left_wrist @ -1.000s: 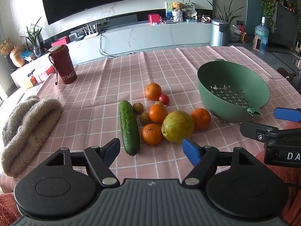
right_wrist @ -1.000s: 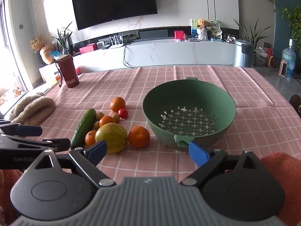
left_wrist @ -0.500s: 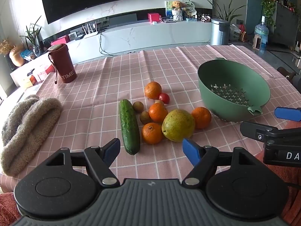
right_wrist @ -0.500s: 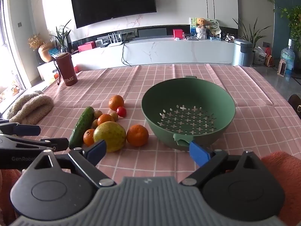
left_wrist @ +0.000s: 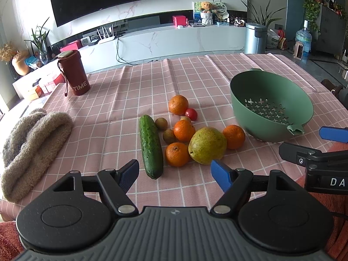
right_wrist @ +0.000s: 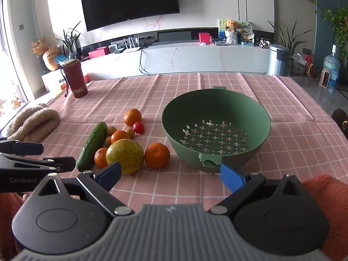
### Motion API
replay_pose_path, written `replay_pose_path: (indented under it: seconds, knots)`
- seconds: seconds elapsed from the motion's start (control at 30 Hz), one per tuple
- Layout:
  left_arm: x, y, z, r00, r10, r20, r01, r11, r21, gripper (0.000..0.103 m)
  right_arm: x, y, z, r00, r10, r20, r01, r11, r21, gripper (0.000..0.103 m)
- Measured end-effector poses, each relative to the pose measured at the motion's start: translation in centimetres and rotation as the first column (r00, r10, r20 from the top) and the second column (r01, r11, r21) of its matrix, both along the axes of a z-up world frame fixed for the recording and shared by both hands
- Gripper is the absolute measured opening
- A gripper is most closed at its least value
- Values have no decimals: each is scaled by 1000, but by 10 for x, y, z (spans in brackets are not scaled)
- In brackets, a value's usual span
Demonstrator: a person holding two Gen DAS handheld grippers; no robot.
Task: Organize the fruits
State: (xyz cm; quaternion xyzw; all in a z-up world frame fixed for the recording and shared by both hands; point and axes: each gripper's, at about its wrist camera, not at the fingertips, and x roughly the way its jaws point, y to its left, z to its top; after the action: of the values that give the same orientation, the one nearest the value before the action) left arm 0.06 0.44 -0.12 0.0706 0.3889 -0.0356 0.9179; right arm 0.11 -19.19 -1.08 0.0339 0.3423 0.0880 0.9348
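Left tongs: your left gripper (left_wrist: 175, 171) is wide open and holds nothing. It sits low, just in front of the cucumber (left_wrist: 150, 145) and the pear (left_wrist: 207, 145).
Right tongs: your right gripper (right_wrist: 171, 173) is wide open too, with nothing in it. It points between the fruit pile and the green strainer bowl (right_wrist: 256, 117).
Fruit: you can see 4 oranges in the pile on the pink checked cloth (left_wrist: 130, 100). 1 orange (left_wrist: 234, 136) lies near the bowl. A small red tomato (left_wrist: 191, 114) touches the far orange (left_wrist: 178, 104).
Bowl: it has no fruit in it and stands to the right of the pile.
Other things: a red cup (left_wrist: 72, 74) stands far left, and a fuzzy hat (left_wrist: 32, 145) lies near you on the left.
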Motion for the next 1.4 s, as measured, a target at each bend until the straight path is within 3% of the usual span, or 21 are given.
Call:
replay_pose_path:
  seconds: [1.4]
  knots:
    - [0, -1, 1, 1000, 3, -4, -3, 1000, -6, 89, -2, -2, -2, 1000, -2, -7, 2, 1000, -16, 95]
